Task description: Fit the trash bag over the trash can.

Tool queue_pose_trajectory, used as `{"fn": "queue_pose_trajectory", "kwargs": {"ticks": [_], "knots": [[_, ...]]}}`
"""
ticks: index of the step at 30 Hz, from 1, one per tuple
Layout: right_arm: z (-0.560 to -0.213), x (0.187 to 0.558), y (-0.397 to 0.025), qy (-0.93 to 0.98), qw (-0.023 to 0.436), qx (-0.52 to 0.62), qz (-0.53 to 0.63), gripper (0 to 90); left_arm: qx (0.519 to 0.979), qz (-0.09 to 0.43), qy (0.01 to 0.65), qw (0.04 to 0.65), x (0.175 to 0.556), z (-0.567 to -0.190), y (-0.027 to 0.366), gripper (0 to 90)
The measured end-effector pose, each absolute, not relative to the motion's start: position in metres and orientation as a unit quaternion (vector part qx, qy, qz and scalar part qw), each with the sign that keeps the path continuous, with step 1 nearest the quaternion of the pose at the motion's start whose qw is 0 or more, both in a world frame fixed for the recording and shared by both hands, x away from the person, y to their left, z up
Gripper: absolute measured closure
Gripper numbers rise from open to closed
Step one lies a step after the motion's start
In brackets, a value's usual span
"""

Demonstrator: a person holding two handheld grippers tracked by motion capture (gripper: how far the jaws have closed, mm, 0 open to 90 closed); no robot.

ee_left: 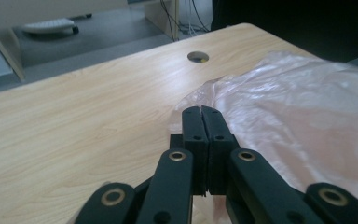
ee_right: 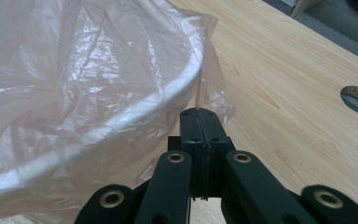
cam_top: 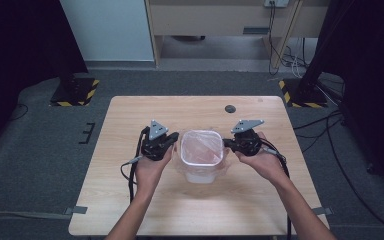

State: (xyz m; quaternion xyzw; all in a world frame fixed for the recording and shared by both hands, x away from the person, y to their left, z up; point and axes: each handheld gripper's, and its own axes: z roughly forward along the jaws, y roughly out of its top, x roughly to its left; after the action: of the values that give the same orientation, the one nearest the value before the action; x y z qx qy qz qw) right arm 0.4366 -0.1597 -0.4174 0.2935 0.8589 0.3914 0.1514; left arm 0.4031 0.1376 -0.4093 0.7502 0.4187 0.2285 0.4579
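Two pairs of tongs flank a small white bin at the middle of the high view. The left tongs point(cam_top: 174, 136) sit at the bin's left rim and the right tongs point(cam_top: 227, 143) at its right rim. In the left gripper view the left tongs point(ee_left: 201, 110) are pressed together, their tips at the edge of the thin pink plastic bag point(ee_left: 298, 112); whether any film is caught between them I cannot tell. In the right gripper view the right tongs point(ee_right: 199, 112) are also pressed together, and a fold of the bag point(ee_right: 98, 74) seems pinched at their tips, just beside the rim of the bin point(ee_right: 163, 100).

The bin point(cam_top: 201, 172) stands on the desk point(cam_top: 130, 200), centre frame, with the bag draped over its opening.

Risks, as I judge them: the film is thin and slippery, so a hard pull outward could tear it at the pinch or slide it free. An uneven pull from one side could drag the light bin across the desk or tip it. If the left tongs hold nothing, that side of the bag may slump back into the bin.
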Motion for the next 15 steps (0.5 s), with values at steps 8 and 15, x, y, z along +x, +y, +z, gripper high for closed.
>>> {"fn": "queue_pose_trajectory", "kwargs": {"ticks": [8,15], "knots": [[-0.427,0.443,-0.156,0.865,0.136,0.303,0.376,90.0,0.751,0.202,0.447,0.442,0.418,-0.43,0.137,90.0],[-0.439,0.447,-0.151,0.873,0.126,0.307,0.358,90.0,0.762,0.198,0.45,0.422,0.42,-0.441,0.134,90.0]]}}
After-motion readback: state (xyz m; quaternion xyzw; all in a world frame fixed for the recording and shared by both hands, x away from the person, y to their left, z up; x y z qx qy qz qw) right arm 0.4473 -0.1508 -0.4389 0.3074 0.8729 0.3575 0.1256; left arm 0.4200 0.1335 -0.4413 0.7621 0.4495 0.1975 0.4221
